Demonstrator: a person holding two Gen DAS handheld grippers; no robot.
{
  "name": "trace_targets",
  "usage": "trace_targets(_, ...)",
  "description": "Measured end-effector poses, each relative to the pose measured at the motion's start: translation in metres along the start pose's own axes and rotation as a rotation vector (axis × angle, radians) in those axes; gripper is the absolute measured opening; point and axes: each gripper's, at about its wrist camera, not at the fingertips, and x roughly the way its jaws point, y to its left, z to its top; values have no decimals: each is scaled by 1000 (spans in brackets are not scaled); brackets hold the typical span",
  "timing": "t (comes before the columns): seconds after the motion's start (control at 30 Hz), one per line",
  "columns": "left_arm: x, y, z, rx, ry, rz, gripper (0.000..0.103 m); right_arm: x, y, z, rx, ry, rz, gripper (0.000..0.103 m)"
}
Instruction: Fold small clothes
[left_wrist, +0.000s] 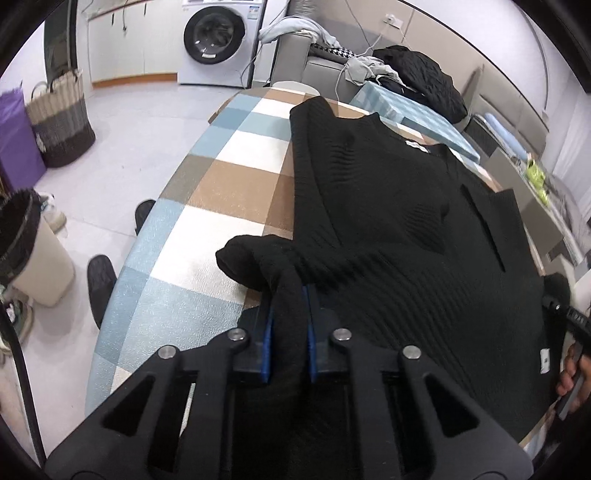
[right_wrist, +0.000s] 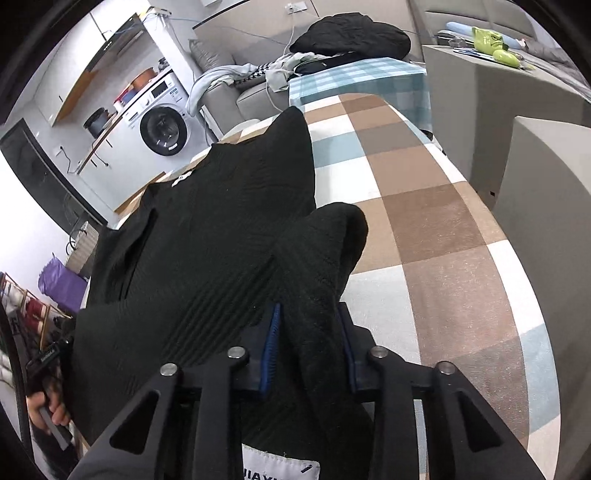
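A black ribbed knit garment (left_wrist: 388, 206) lies spread on the checked table (left_wrist: 207, 184), its neck with a white label toward the far end. My left gripper (left_wrist: 290, 291) is shut on a bunched corner of its near left hem. My right gripper (right_wrist: 310, 314) is shut on the near right corner of the same garment (right_wrist: 221, 206), which is bunched up over the jaws. A white label (right_wrist: 280, 467) hangs below the right gripper. The right gripper also shows at the right edge of the left wrist view (left_wrist: 565, 314).
The table's left edge (left_wrist: 122, 295) drops to a tiled floor with a bin (left_wrist: 26, 254), baskets (left_wrist: 62, 118) and a washing machine (left_wrist: 218, 40). A sofa with piled clothes (left_wrist: 417, 70) stands behind the table. A grey cabinet (right_wrist: 546, 192) stands to the right.
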Motion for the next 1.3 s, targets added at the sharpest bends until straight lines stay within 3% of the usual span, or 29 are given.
trace_targets(0.4, -16, -2, -20, 53, -6, 16, 10, -11, 1, -16, -10, 17, -9, 25)
trace_targets(1.1, -98, 15, -110, 76, -65, -20, 10, -62, -2, -75, -59, 7, -40, 26)
trace_targets(1.2, -123, 22, -117, 72, -113, -32, 10, -65, -1, -71, -62, -1, -46, 31)
trace_targets(1.23, -131, 24, -118, 70, -125, -36, 12, -68, -3, -70, -52, -9, -50, 37)
trace_targets(1.3, -148, 26, -122, 73, -148, -44, 24, -76, -3, -73, -45, -22, -32, 44)
